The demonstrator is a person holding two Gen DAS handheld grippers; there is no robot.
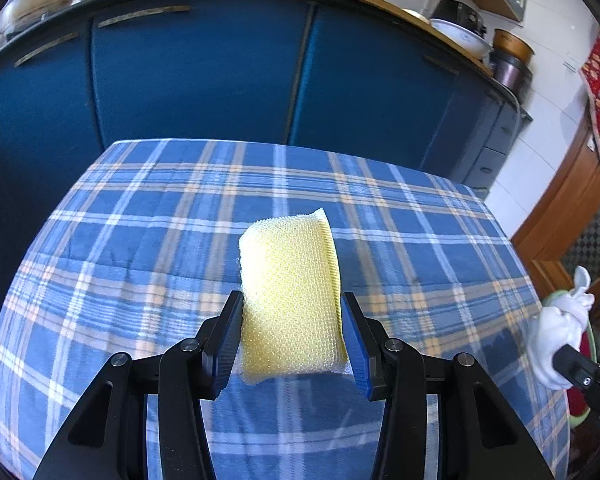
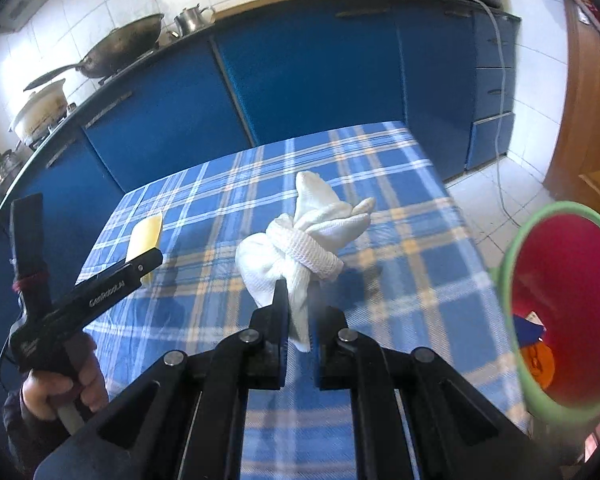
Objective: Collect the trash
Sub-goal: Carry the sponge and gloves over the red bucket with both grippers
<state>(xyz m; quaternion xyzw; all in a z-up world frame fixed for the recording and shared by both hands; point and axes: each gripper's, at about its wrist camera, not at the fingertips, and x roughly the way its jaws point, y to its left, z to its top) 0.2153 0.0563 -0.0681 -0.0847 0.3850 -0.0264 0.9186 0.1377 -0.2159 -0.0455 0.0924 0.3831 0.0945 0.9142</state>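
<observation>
Two grippers work above the checked tablecloth point(image 1: 140, 240): the left gripper point(image 1: 291, 336) pinches a yellow sponge point(image 1: 290, 292) half-wide, while the right gripper point(image 2: 300, 320), clamped nearly closed on a knotted white cloth point(image 2: 300, 236), should clear the bin point(image 2: 512, 264) rim beside the tablecloth before releasing.

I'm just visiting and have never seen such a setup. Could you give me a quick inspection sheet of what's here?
Surface: table under a blue checked cloth.
Job's things: yellow sponge; knotted white cloth; red bin with green rim beside the table, scraps inside.
Clutter: nothing seen on the cloth.
Tools: left tool clamps the sponge; right tool pinches the white cloth.
Cables: white cord down the cabinets.
Surroundings: blue cabinets, wok, kettle, bowls, tiled wall.
</observation>
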